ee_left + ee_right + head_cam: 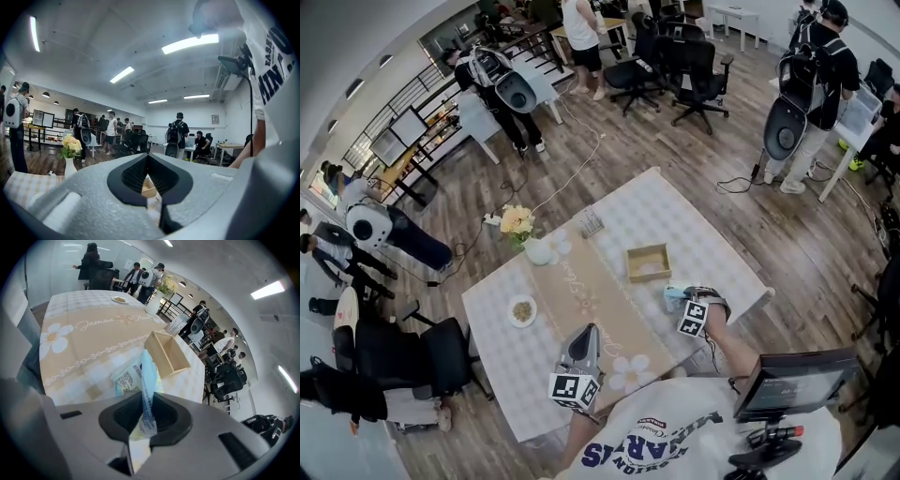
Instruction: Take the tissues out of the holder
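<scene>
The wooden holder is an open box on the checked tablecloth, right of the beige runner. In the right gripper view the holder lies just beyond the jaws and its inside looks bare. My right gripper is shut on a light blue tissue pack, held by its edge just above the cloth, near the holder's front right side. The tissue pack shows as a small blue patch in the head view. My left gripper hovers over the runner near the table's front edge. Its jaws are shut with nothing between them.
A white vase of yellow flowers stands at the runner's far end, with a small rack beside it. A small dish sits on the left of the table. Office chairs and standing people ring the table. A monitor is at my right.
</scene>
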`<state>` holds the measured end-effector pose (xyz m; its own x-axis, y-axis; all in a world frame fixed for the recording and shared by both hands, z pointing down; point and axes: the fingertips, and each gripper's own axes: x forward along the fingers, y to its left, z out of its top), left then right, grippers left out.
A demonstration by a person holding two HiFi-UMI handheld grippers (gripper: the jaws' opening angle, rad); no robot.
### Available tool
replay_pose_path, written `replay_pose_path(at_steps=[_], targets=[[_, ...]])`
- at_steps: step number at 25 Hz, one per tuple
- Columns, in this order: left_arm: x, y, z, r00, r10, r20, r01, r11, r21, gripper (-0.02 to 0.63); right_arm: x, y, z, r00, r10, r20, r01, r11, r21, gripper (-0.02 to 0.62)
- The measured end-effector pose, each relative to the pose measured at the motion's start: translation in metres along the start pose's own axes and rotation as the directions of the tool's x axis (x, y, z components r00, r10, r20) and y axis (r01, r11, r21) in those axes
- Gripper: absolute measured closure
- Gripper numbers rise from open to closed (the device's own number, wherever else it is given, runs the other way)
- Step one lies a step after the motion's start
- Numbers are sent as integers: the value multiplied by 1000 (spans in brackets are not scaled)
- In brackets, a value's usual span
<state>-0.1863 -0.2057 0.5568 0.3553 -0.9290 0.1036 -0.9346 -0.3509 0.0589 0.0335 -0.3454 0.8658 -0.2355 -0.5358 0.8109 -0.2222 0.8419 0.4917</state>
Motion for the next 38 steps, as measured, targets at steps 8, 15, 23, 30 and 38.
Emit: replay_pose_path(at_steps=[8,15,23,30,38], targets=[[2,4,-8,1000,9,-15,-9,1000,-7,603,13,19,-15,1000,-27,-16,26,999,-25,531],[8,2,-5,1000,-6,-14,6,1000,-6,603,12,20,-16,999,-12,-38,11,1000,-29,517],[10,-6,-8,1000,-19,-13,19,1000,-13,603,-10,40,-26,997,67,-43,-67,998,3,471],[20,-16,-9,997,-73,-13,73,997,-10,603,-32,87,-36,986,160,-56,-158,987,45,452],[25,-34,-9,989,-146,-14,146,989,-4,603,-43,140,-53,957,272,-105,-263,960,91,451]])
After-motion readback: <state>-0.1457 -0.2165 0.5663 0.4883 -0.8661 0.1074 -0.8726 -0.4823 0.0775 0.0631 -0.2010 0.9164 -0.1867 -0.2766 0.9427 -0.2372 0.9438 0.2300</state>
